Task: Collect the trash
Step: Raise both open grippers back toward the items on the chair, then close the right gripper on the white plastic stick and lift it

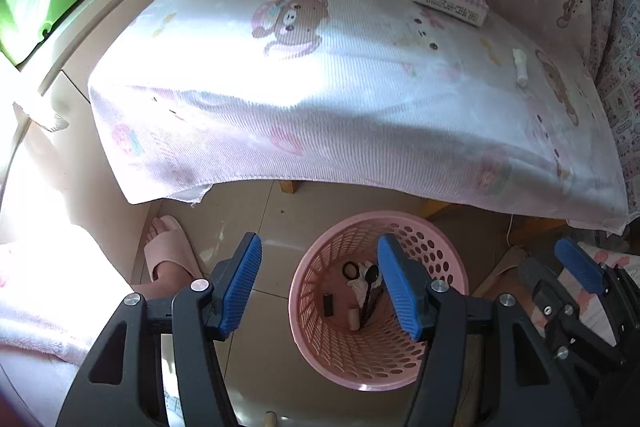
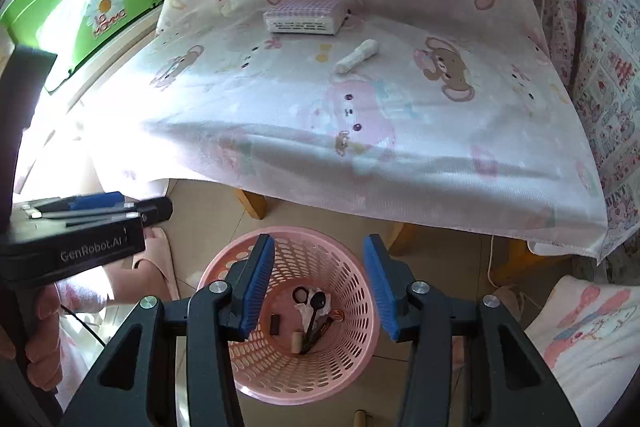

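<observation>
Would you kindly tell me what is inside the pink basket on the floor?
The pink basket holds a black spoon, a dark ring, crumpled white paper, a small black block and a pale roll. Anything beneath them is hidden.

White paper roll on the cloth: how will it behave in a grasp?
The white paper roll looks like twisted tissue, so probably light and squashy. Its cylindrical shape may roll if nudged sideways, though the soft cloth should damp that.

open basket [image 2: 256, 379] mouth, cloth-draped table [image 2: 360, 147] beyond
</observation>
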A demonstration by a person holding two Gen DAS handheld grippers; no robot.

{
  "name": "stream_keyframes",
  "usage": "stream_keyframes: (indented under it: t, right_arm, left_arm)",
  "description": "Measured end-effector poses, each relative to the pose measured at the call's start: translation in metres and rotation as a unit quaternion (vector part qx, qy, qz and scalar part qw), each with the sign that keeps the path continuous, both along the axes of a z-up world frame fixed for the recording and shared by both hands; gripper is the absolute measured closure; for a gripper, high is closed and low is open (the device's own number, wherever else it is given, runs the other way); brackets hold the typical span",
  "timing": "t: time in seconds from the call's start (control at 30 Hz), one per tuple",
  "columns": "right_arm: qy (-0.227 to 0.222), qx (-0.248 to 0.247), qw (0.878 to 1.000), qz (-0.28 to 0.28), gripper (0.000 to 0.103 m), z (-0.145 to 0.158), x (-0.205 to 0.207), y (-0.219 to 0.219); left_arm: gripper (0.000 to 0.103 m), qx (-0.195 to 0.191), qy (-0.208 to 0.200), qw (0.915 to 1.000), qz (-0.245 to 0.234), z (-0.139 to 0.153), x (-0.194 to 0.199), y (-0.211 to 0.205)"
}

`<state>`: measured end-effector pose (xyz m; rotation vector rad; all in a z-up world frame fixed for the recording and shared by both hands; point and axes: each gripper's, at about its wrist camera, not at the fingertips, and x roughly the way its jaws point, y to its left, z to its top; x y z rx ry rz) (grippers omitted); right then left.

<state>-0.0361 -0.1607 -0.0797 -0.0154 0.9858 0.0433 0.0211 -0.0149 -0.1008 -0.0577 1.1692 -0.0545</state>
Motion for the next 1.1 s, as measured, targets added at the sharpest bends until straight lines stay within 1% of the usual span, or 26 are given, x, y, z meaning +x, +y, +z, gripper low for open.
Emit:
stream_keyframes:
  t: [0.07, 0.23, 0.33, 0.4, 0.43, 0.6, 0.77, 0.83, 0.93, 1.0, 1.07, 1.1]
  right_arm:
    - [-0.008, -0.016, 1.000, 0.013, 0.054, 0.000, -0.002, 0.008]
    - [-0.033, -0.003, 0.999, 0.023, 0.054, 0.006, -0.010, 0.008]
    - [-0.057, 0.004, 0.998, 0.018, 0.054, 0.014, -0.015, 0.003]
    - [-0.075, 0.008, 0.997, 0.011, 0.054, 0.021, -0.015, -0.001]
    - [-0.084, 0.009, 0.996, 0.007, 0.054, 0.025, -0.015, -0.004]
    - [-0.122, 0.009, 0.992, -0.012, 0.053, 0.040, -0.013, -0.016]
    - [-0.130, 0.030, 0.991, -0.028, 0.053, 0.048, -0.003, -0.026]
    - [-0.134, 0.032, 0.990, -0.031, 0.053, 0.051, 0.001, -0.028]
    - [-0.142, 0.026, 0.989, -0.029, 0.053, 0.053, 0.009, -0.027]
    - [-0.146, 0.023, 0.989, -0.024, 0.053, 0.056, 0.017, -0.025]
    - [-0.146, 0.017, 0.989, -0.023, 0.053, 0.059, 0.028, -0.024]
    - [-0.147, 0.018, 0.989, -0.024, 0.053, 0.060, 0.034, -0.024]
  left_arm:
    - [0.044, -0.007, -0.017, 0.9998, 0.005, 0.008, 0.000, 0.002]
    - [0.042, -0.005, -0.053, 0.9985, 0.011, 0.023, -0.002, 0.009]
    - [0.039, 0.001, -0.077, 0.9969, 0.015, 0.032, -0.003, 0.012]
    - [0.033, 0.003, -0.097, 0.9951, 0.019, 0.038, -0.004, 0.014]
    - [0.033, 0.004, -0.107, 0.9940, 0.020, 0.041, -0.004, 0.015]
    - [0.033, 0.013, -0.136, 0.9906, 0.016, 0.049, -0.008, 0.012]
    - [0.033, 0.012, -0.155, 0.9876, 0.016, 0.053, -0.009, 0.009]
    - [0.030, 0.017, -0.162, 0.9864, 0.020, 0.054, -0.010, 0.010]
    - [0.021, 0.025, -0.175, 0.9839, 0.026, 0.056, -0.010, 0.011]
    - [0.012, 0.027, -0.187, 0.9814, 0.032, 0.058, -0.009, 0.013]
    - [0.006, 0.043, -0.196, 0.9789, 0.040, 0.060, -0.008, 0.013]
    - [0.005, 0.051, -0.197, 0.9781, 0.042, 0.060, -0.007, 0.013]
